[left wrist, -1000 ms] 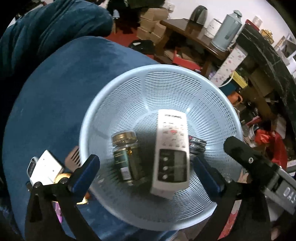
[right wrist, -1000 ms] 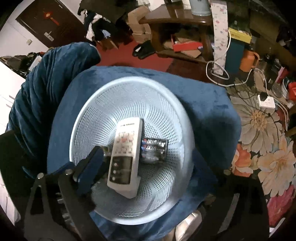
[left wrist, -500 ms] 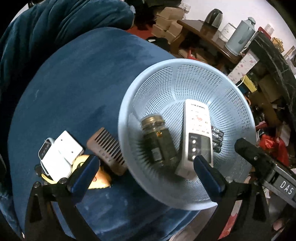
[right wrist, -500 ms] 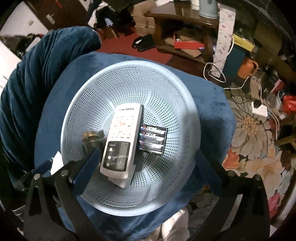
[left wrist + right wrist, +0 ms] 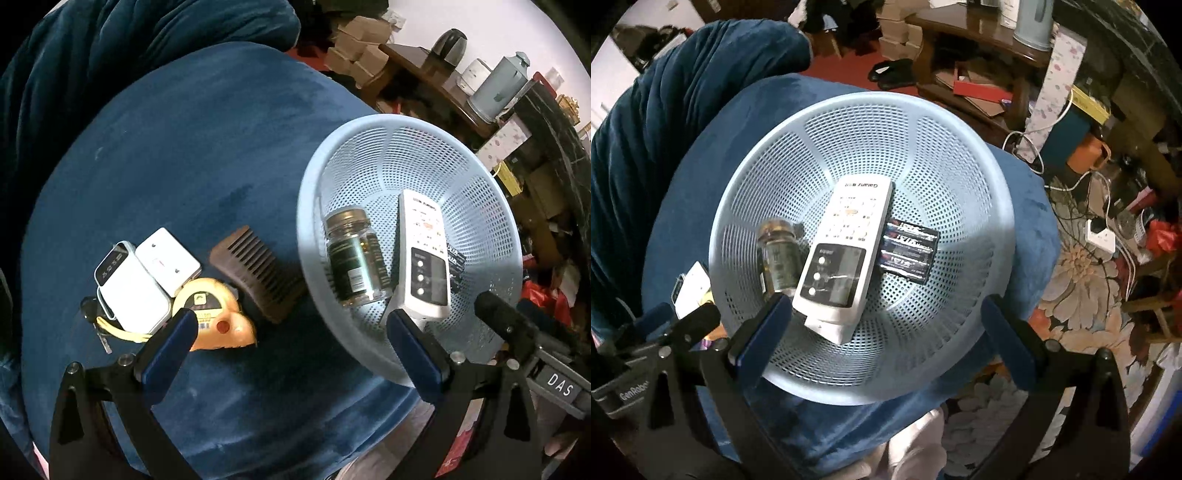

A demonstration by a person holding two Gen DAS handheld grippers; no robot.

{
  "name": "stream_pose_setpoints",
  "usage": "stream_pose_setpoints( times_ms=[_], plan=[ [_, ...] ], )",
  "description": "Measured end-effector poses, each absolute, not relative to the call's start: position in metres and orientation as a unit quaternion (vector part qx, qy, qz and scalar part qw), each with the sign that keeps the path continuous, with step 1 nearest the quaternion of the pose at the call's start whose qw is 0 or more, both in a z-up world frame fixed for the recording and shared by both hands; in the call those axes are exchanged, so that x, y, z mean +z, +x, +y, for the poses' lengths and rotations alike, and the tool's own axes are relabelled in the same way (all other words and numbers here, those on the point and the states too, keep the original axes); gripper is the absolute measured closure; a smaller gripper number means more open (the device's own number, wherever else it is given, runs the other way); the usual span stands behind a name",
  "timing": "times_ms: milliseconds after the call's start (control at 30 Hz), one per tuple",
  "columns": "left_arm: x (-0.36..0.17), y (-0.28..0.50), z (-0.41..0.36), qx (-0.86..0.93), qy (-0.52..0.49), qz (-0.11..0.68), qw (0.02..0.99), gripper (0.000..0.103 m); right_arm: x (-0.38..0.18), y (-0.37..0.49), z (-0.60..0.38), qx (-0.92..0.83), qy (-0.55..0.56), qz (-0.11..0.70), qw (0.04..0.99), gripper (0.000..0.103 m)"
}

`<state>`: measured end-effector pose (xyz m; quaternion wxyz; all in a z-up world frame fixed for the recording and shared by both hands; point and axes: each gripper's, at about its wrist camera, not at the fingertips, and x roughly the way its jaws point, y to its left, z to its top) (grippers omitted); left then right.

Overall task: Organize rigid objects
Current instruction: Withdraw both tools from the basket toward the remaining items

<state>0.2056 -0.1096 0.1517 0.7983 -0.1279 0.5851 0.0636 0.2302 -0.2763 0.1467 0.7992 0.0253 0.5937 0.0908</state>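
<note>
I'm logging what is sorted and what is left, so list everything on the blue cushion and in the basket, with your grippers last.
basket: 1, light blue, on the blue cushion
remote control: 1, white, in basket
glass jar: 1, dark label, gold lid, in basket, left of remote
battery pack: 1, black, in basket, right of remote
comb: 1, brown, on cushion beside basket
tape measure: 1, yellow-orange, on cushion
small devices: 2, white, by tape measure
left gripper: open, empty
right gripper: open, empty

Pale thermos [image 5: 498, 90] on wooden table [image 5: 436, 79]
</note>
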Motion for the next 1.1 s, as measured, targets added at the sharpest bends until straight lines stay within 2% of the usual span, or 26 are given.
stream_pose_setpoints(
  times_ms=[1100],
  plan=[
    [0.138,0.179,-0.061,0.1,-0.152,0.597,0.781,0.001,0.145,0.226,-0.236,0.118,-0.026,0.594,0.795,0.0]
  ],
)
